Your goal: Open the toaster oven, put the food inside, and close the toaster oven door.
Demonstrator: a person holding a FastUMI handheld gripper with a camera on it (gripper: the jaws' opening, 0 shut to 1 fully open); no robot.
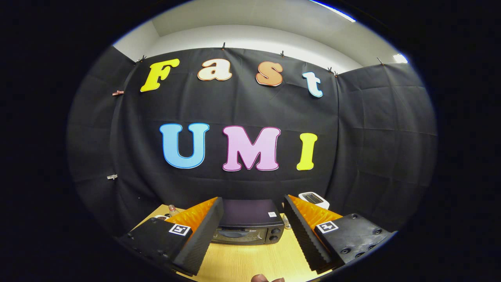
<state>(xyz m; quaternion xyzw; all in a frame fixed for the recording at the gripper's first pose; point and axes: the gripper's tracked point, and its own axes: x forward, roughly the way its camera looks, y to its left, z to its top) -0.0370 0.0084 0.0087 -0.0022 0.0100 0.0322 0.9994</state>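
Gripper view: claw (253, 225) spread wide w/ nothing held, closed toaster oven (249, 223) beyond on table (250, 260).

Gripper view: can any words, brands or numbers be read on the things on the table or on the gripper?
toaster oven: white sticker on its top, too small to read; front marking blurred.
gripper, open, the oven just ahead between its fingers: square coded markers, no words.
Nothing here is readable.
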